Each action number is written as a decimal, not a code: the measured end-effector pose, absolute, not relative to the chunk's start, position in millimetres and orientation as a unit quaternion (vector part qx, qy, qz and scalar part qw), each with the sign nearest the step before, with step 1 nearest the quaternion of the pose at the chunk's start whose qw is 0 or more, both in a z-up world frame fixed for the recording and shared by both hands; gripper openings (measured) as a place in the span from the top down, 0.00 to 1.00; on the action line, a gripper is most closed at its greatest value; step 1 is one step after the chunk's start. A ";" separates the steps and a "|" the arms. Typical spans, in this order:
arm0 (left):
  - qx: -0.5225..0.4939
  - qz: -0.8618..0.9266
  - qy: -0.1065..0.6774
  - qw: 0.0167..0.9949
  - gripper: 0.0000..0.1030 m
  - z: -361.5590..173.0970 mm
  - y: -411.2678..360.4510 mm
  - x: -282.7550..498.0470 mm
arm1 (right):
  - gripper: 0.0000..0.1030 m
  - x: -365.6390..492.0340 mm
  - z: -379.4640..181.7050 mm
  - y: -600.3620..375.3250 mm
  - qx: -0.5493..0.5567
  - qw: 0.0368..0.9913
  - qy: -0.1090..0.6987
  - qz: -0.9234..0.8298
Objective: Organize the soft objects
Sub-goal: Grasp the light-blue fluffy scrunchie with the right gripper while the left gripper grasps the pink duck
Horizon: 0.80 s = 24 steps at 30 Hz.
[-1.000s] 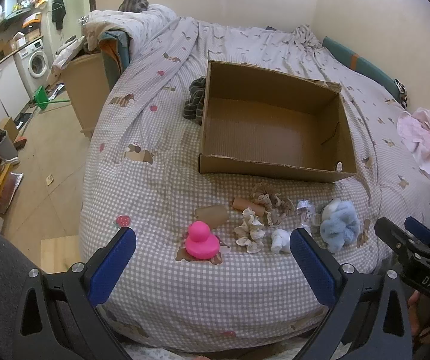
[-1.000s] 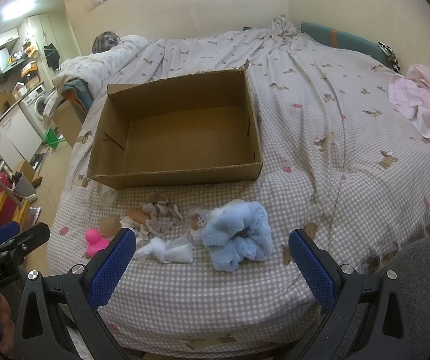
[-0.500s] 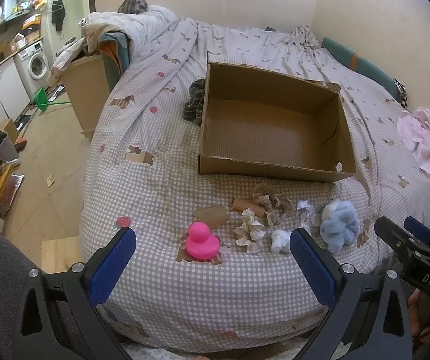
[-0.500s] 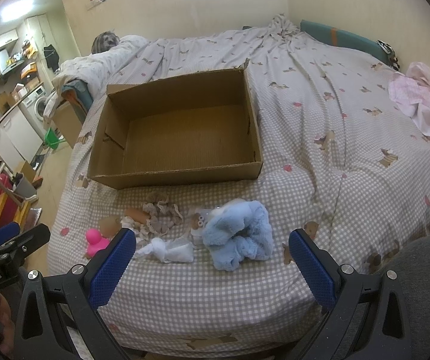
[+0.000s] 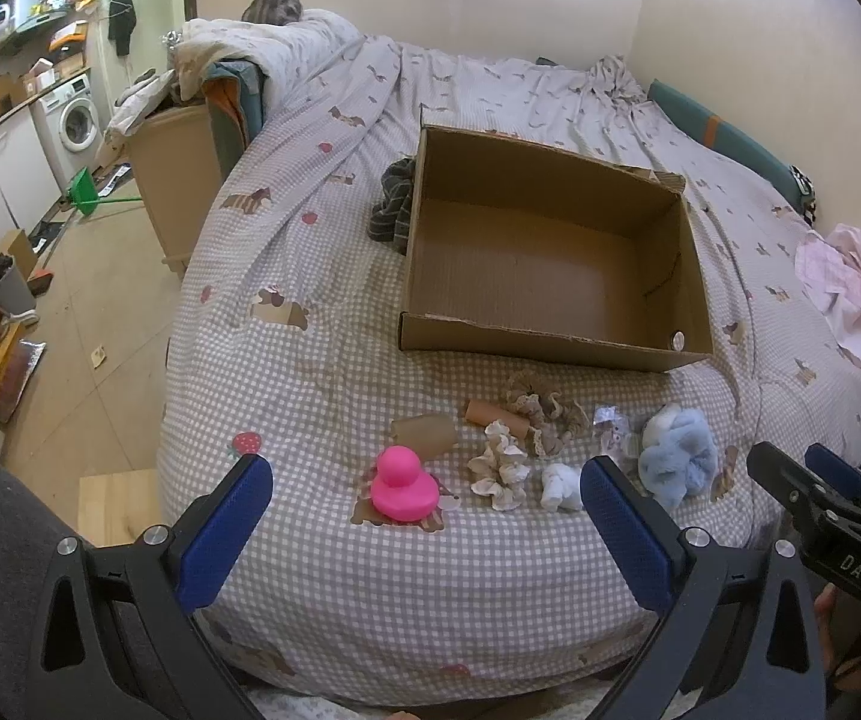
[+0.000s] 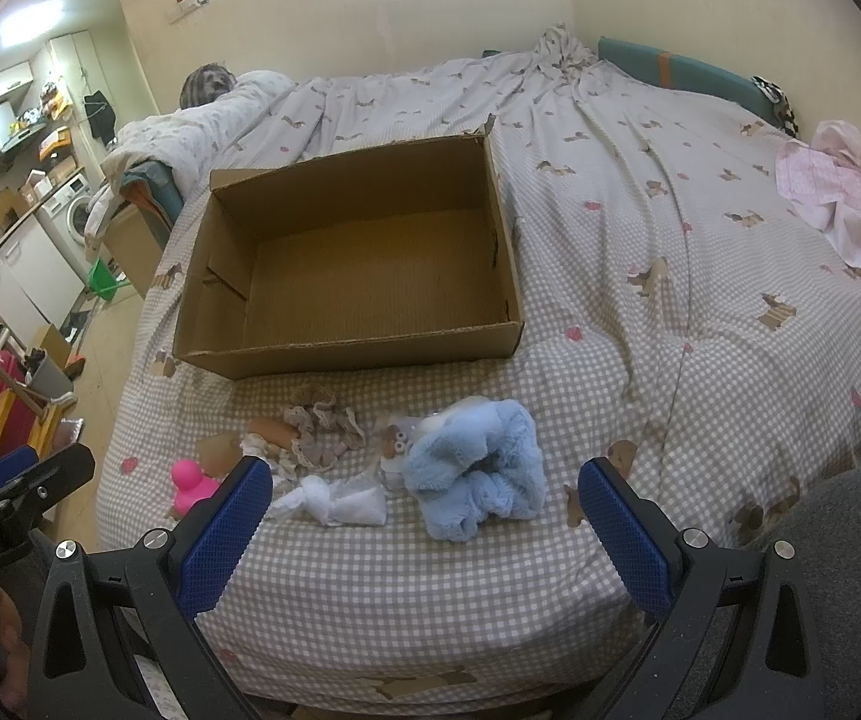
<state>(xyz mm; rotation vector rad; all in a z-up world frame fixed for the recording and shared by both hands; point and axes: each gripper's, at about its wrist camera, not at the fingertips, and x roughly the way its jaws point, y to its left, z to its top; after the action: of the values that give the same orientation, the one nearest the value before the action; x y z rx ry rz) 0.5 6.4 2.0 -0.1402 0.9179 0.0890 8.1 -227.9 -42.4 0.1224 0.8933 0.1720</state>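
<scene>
Laid out in a loose row along the near edge of the bed, presumably for easy reach: pink duck at the left end, then cream scrunchie with a brown lace scrunchie just behind, white scrunchie, and at the right end fluffy blue scrunchie.

Set just behind the row, cardboard box, open-topped and empty, long side facing the items, likely as the place to drop them.

Hovering off the near edge, left gripper, jaws spread wide, holding nothing, framing the duck.

Further right, right gripper, likewise spread and empty, bracketing white scrunchie and blue scrunchie. Nothing yet boxed.
</scene>
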 end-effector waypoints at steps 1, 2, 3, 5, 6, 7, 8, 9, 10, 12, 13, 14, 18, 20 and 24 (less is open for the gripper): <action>-0.068 0.043 0.442 0.893 0.00 2.0 6.4 0.6 | 0.00 8.1 -42.3 -227.8 0.059 0.896 0.431 0.083; -0.068 0.043 0.443 0.893 0.00 1.6 6.2 0.8 | 0.00 8.2 -42.3 -227.8 0.059 0.896 0.432 0.083; -0.067 0.043 0.443 0.893 0.00 1.7 6.3 0.5 | 0.00 8.2 -42.5 -228.1 0.059 0.896 0.432 0.083; -0.068 0.043 0.443 0.893 0.00 1.2 6.2 0.5 | 0.00 8.2 -42.7 -228.3 0.060 0.896 0.433 0.083; -0.068 0.043 0.443 0.893 0.00 1.2 5.6 0.3 | 0.00 8.2 -42.9 -228.3 0.060 0.896 0.433 0.082; -0.068 0.044 0.443 0.893 0.00 1.1 5.5 0.2 | 0.00 8.7 -43.0 -228.2 0.060 0.895 0.434 0.082; -0.068 0.044 0.444 0.893 0.00 1.0 5.6 0.2 | 0.00 9.0 -43.4 -228.7 0.061 0.894 0.436 0.082; -0.069 0.045 0.444 0.892 0.00 1.2 5.7 0.1 | 0.00 10.9 -43.1 -229.0 0.064 0.892 0.440 0.085; -0.070 0.046 0.444 0.892 0.00 1.3 6.1 -0.1 | 0.00 13.4 -43.0 -229.9 0.067 0.889 0.445 0.089; -0.071 0.054 0.443 0.892 0.00 1.5 8.1 -0.6 | 0.00 22.1 -43.2 -232.9 0.077 0.879 0.460 0.100; -0.072 0.057 0.443 0.892 0.00 1.3 9.2 -0.5 | 0.00 28.2 -44.4 -234.6 0.079 0.873 0.470 0.105; -0.074 0.060 0.445 0.890 0.00 0.3 10.4 -0.2 | 0.00 35.6 -47.0 -235.8 0.077 0.866 0.483 0.108; -0.083 0.067 0.450 0.887 0.00 -1.3 14.3 0.9 | 0.00 72.1 -69.8 -235.6 0.060 0.821 0.555 0.119; -0.084 0.069 0.451 0.886 0.01 -1.9 15.1 1.7 | 0.00 86.8 -87.8 -233.6 0.047 0.796 0.591 0.125; -0.083 0.080 0.457 0.882 0.01 -4.0 16.9 3.9 | 0.00 103.9 -127.0 -227.7 0.026 0.756 0.645 0.112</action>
<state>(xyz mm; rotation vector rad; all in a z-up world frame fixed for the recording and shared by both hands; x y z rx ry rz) 3.9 16.9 -4.0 -0.1732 0.9525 0.1659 103.9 -227.7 -127.0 0.0575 1.4061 0.2445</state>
